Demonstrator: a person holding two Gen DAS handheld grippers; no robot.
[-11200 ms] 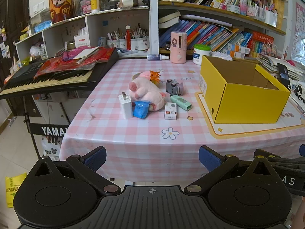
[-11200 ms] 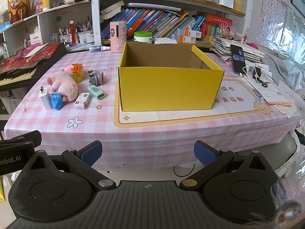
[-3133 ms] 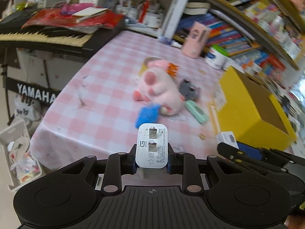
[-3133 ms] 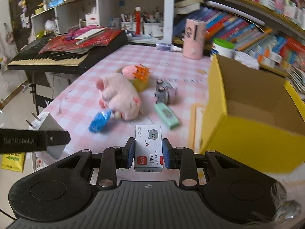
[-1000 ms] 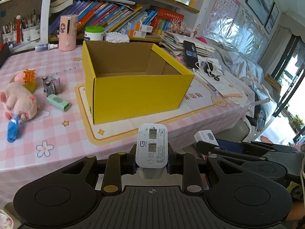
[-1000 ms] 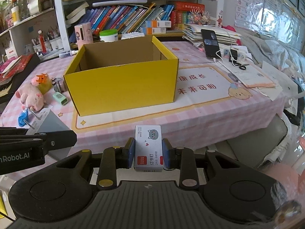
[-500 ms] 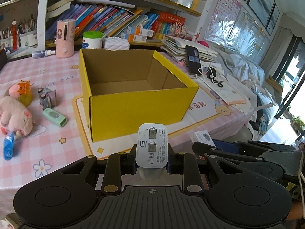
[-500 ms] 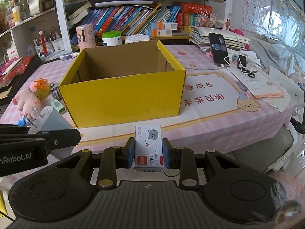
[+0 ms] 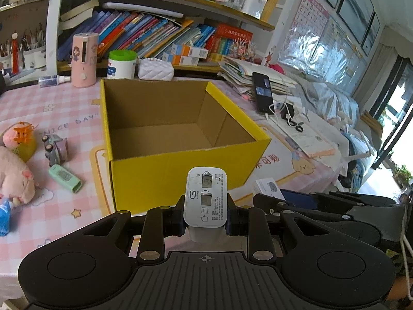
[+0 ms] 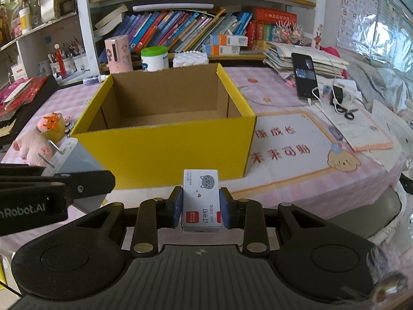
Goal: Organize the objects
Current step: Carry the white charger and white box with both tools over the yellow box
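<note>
My left gripper (image 9: 205, 217) is shut on a white charger plug (image 9: 205, 196), held just in front of the open yellow cardboard box (image 9: 180, 178). My right gripper (image 10: 200, 208) is shut on a small white staples box (image 10: 201, 200), also just in front of the yellow box (image 10: 165, 149). The charger also shows at the left of the right wrist view (image 10: 69, 155), and the staples box at the right of the left wrist view (image 9: 267, 188). The yellow box looks empty inside. A pink plush pig (image 9: 14, 175), a mint green case (image 9: 64, 178), a grey toy (image 9: 55, 148) and a blue object (image 9: 4, 217) lie on the pink checked table (image 9: 51, 118) to the left.
A pink dispenser (image 9: 84, 59), a green-lidded tub (image 9: 121, 63) and a white pouch (image 9: 155, 68) stand behind the box. A phone (image 9: 262, 91) on a cable and papers lie to the right. Bookshelves run along the back.
Both grippers have moved closer to the yellow box and a little higher, each still holding its object. The box now fills more of both views.
</note>
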